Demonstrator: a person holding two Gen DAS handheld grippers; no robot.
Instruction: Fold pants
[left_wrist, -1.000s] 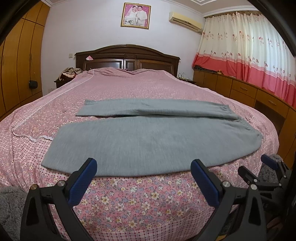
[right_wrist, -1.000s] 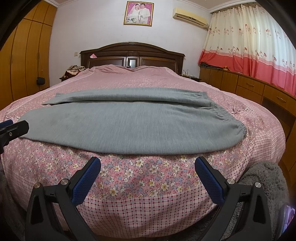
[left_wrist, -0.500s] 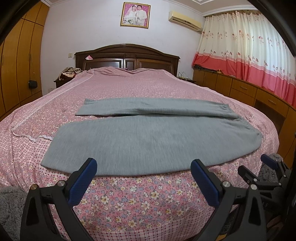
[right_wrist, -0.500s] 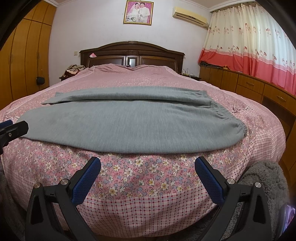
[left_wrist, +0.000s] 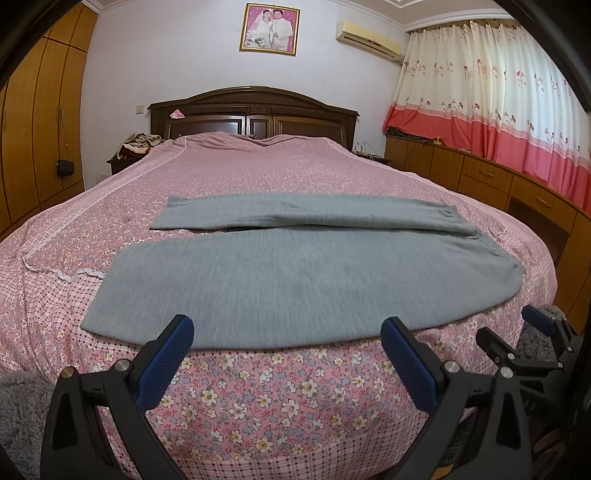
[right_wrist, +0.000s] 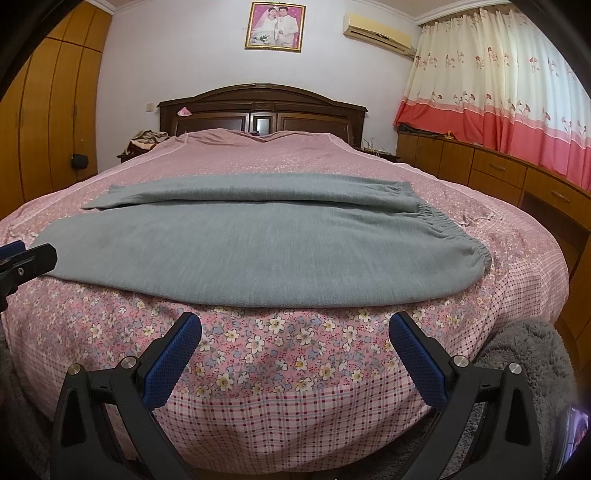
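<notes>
Grey pants (left_wrist: 288, 273) lie flat across the foot of the bed, legs pointing left, elastic waistband at the right; they also show in the right wrist view (right_wrist: 258, 240). The two legs lie side by side, the far one narrower. My left gripper (left_wrist: 286, 354) is open and empty, just short of the pants' near edge. My right gripper (right_wrist: 295, 347) is open and empty, in front of the bed's foot below the waist end. The right gripper also shows at the right edge of the left wrist view (left_wrist: 532, 347).
The bed (left_wrist: 277, 398) has a pink floral cover and a dark wooden headboard (left_wrist: 255, 110). A wooden wardrobe (left_wrist: 33, 129) stands left. Low wooden cabinets (left_wrist: 498, 184) and curtains run along the right. A grey fluffy rug (right_wrist: 524, 354) lies on the floor at right.
Both grippers have edged slightly closer to the bed and pants. The pants have not moved.
</notes>
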